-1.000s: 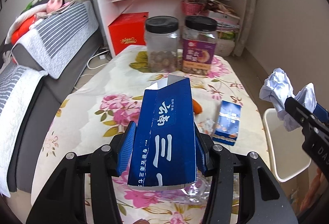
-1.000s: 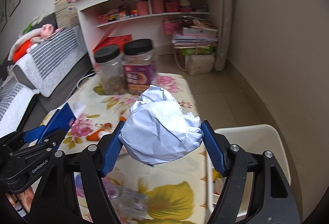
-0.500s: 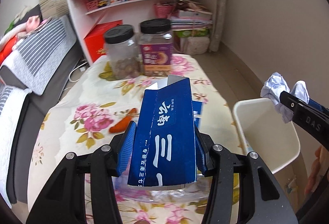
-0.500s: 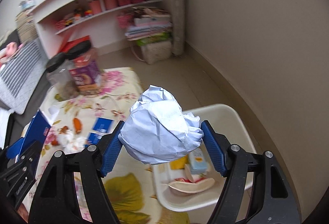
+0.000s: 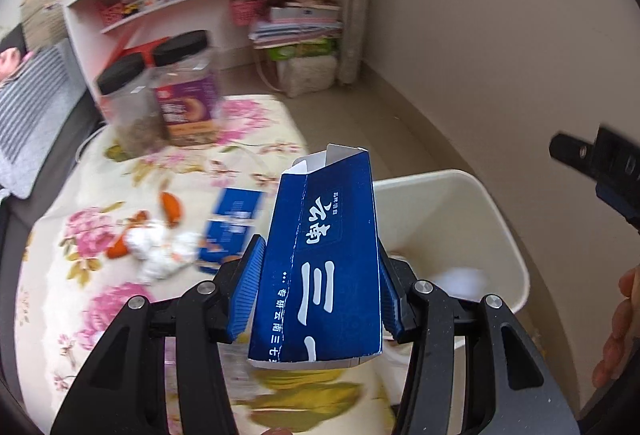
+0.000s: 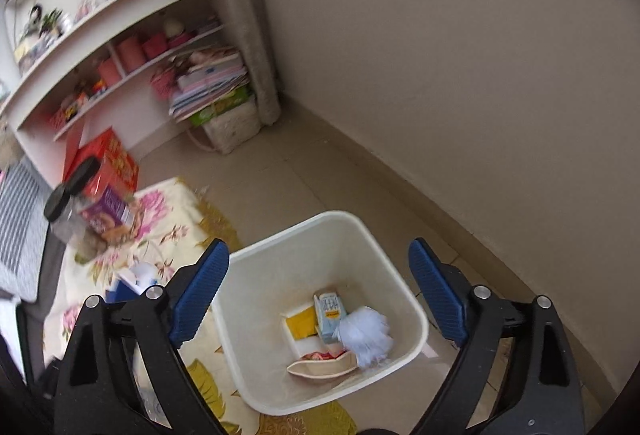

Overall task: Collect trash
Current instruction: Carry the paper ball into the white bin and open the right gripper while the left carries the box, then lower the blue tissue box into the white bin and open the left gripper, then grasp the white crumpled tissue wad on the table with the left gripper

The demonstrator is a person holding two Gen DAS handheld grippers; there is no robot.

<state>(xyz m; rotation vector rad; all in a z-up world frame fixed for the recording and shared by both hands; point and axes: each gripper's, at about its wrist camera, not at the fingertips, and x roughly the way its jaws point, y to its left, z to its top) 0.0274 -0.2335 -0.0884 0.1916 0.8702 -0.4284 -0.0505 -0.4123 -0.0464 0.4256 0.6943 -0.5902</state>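
My left gripper (image 5: 320,287) is shut on a dark blue carton (image 5: 324,255) with white characters, held upright above the table's right edge beside the white trash bin (image 5: 500,219). My right gripper (image 6: 318,295) is open and empty, hanging over the bin (image 6: 248,319). A crumpled white paper ball (image 6: 366,335) lies inside the bin with a small blue-and-white carton (image 6: 330,311), a yellow packet (image 6: 302,325) and other wrappers. The right gripper also shows at the right edge of the left wrist view (image 5: 600,167).
On the floral tablecloth (image 5: 100,275) lie white tissue wads (image 5: 160,251), orange peel pieces (image 5: 170,203) and a small blue box (image 5: 232,227). Two black-lidded jars (image 5: 160,95) stand at the table's far end. Shelves, a sofa and a beige wall surround the area.
My right gripper has opened over the bin and the crumpled paper ball has dropped into it. My left gripper with the blue carton has swung right, toward the bin.
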